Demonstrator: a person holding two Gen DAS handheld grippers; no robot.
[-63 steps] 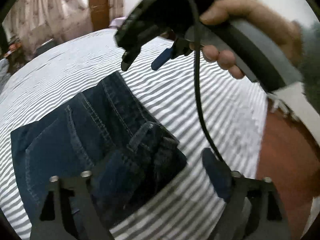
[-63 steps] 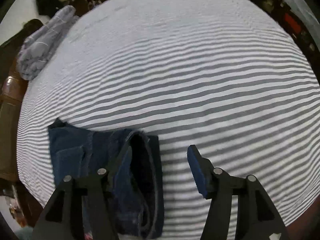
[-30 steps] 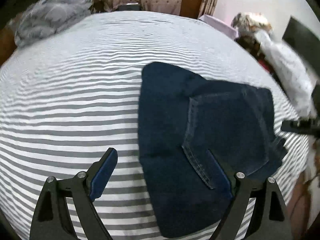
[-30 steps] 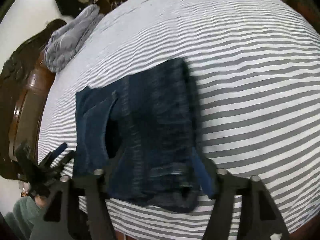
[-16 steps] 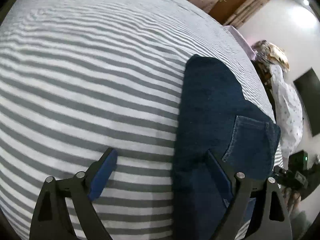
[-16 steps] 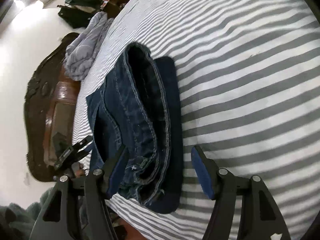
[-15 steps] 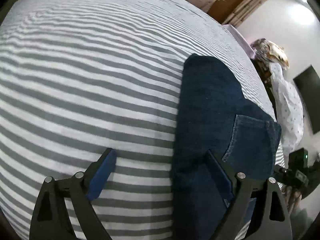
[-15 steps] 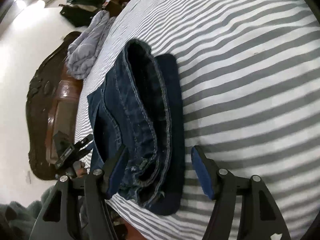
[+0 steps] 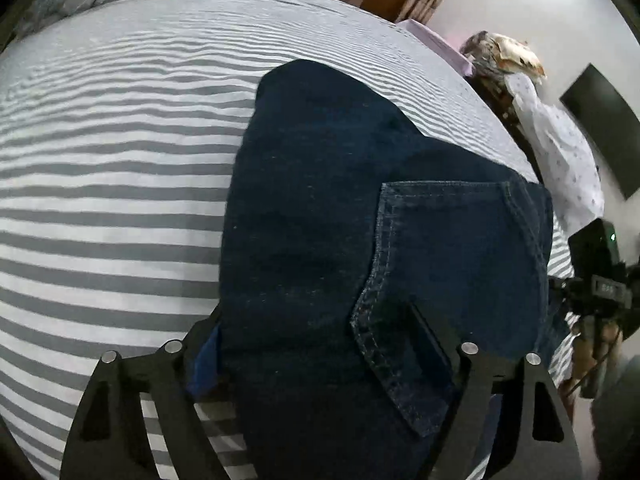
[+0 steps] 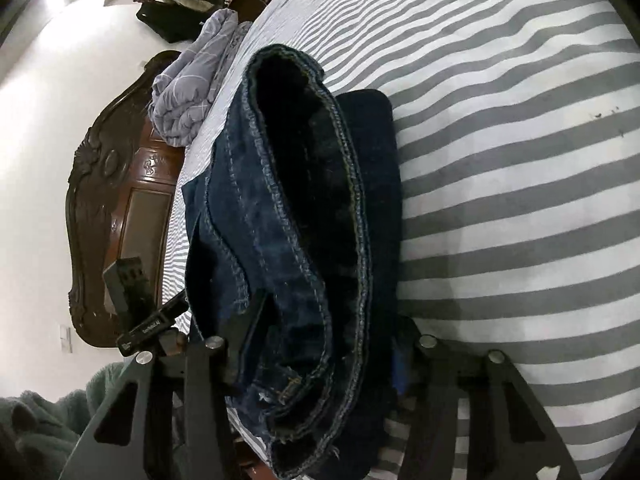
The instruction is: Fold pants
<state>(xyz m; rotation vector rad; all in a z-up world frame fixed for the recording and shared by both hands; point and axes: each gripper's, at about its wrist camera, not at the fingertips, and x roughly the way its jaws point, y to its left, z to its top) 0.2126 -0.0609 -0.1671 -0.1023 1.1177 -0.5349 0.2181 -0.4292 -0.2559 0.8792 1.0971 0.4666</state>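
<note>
On the striped bed sheet [image 9: 100,200] lie the folded jeans [image 9: 340,240], a dark denim bundle near the bed's edge, with a back pocket [image 9: 460,248] facing up on its top layer. My left hand-held gripper [image 9: 316,344] straddles one end of the jeans: the left finger [image 9: 204,344] stands on the sheet just beside the denim's edge, the right finger [image 9: 432,340] lies on the pocket. Its jaws have just been closing, with the thick fold between them, yet I cannot tell whether the pads truly press the cloth. My right hand-held gripper [image 10: 320,344] meets the jeans from their opposite end, where the waistband [image 10: 316,184] gapes upward. Those jaws have just been closing too and now sit against both sides of the stacked layers, pinching the jeans. Beyond the jeans, a grey blanket [image 10: 192,92] is heaped at the sheet's far edge, against a carved wooden headboard [image 10: 108,200]. A green sleeve [image 10: 44,420] shows beside my right hand-held gripper.
</note>
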